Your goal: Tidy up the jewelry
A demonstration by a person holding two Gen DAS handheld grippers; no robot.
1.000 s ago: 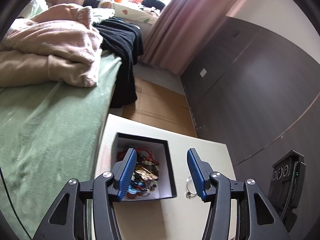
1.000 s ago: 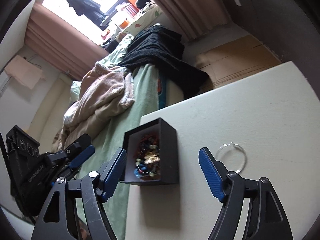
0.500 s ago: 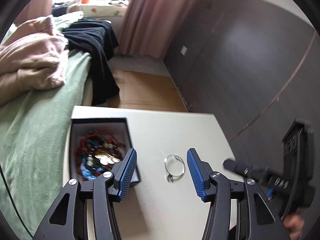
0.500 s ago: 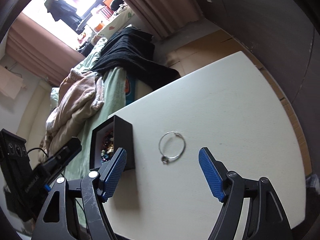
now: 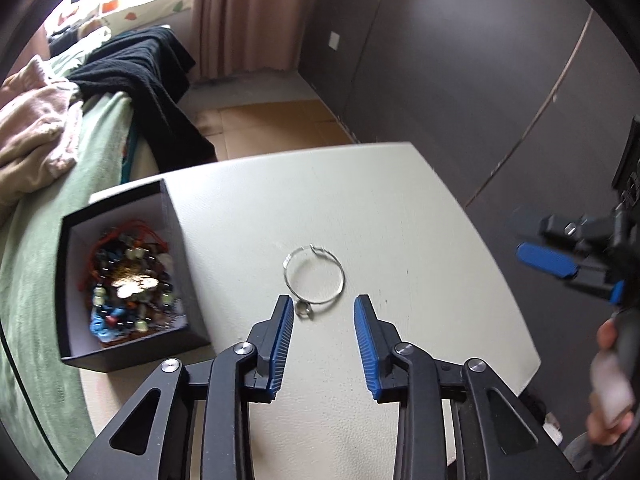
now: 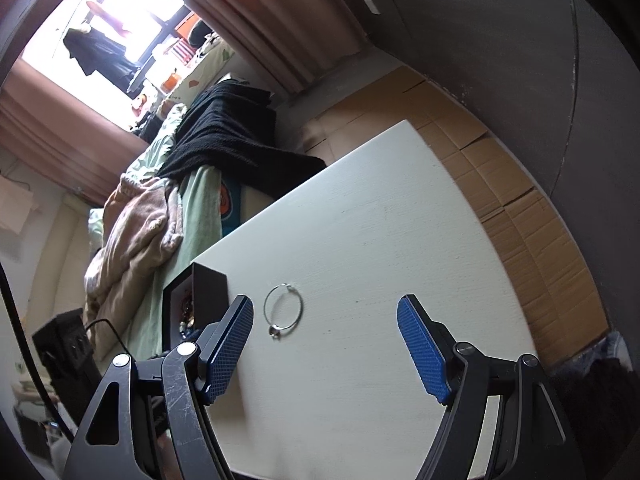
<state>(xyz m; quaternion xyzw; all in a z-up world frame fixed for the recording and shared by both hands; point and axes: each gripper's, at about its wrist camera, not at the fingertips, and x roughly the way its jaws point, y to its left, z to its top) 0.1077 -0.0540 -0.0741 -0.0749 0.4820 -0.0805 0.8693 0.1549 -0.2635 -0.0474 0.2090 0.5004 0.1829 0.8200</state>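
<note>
Left wrist: bangle now nearer (jaws parted).

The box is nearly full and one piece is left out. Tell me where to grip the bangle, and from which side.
The bangle lies flat on the table, a thin wire hoop beside the box. Probably best to come straight down with the left gripper, which is open just short of it, and pinch across the near arc by the small bead, the thickest part.

Left gripper jaws apart, empty; silver bangle on white table just ahead between tips; black jewelry box left of jaws.
</note>
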